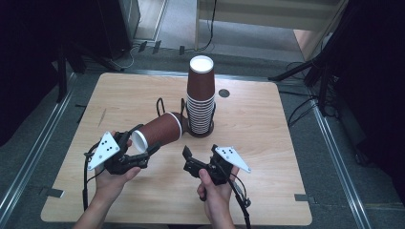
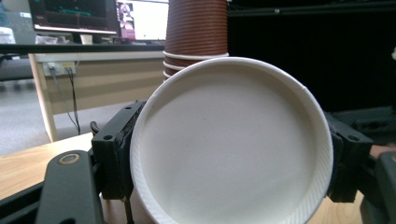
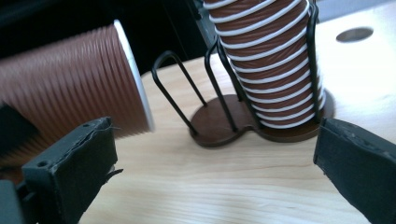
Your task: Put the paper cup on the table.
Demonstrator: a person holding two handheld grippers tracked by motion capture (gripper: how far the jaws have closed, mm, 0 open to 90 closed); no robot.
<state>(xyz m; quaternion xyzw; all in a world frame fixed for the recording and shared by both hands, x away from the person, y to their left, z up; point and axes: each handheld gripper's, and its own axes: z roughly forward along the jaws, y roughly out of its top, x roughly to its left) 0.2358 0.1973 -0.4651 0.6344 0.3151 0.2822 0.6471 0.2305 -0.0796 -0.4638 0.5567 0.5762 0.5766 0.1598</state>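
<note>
- On the table [image 1: 267,143], high view: left gripper [image 1: 143,155] is clamping a brown paper cup [image 1: 160,131] near its closed end, cup lying tilted on its side, open white rim facing the holder [image 1: 198,131]. Right gripper [image 1: 188,160] is sitting near the cup's side, jaws released and holding nothing. Stack [image 1: 200,98] of nested cups is standing upright in the holder's right ring; the left ring is standing free of cups.
- Step, as judged: one cup is being carried toward the holder, the right gripper having no hold on it.
- Next move, as judged: the cup is needing to be turned upside down like the stack and set in the free ring or over the stack, clear of the wire posts.
- Left gripper view: cup base [image 2: 231,149] is facing the camera, white and round, both jaws pressing on its two sides. Stack [image 2: 196,32] is rising just behind. The pinch itself is showing here more plainly than from above; monitors and a desk are lying beyond the table.
- Right gripper view: both jaws are standing wide apart over bare wood, nothing between them. Cup [image 3: 70,98] is lying at left, ribbed wall and rim showing. Holder [image 3: 224,123] is showing its round base and wire loops, the free ring's loops standing close beside the stack [image 3: 271,60], a detail too small from above.
</note>
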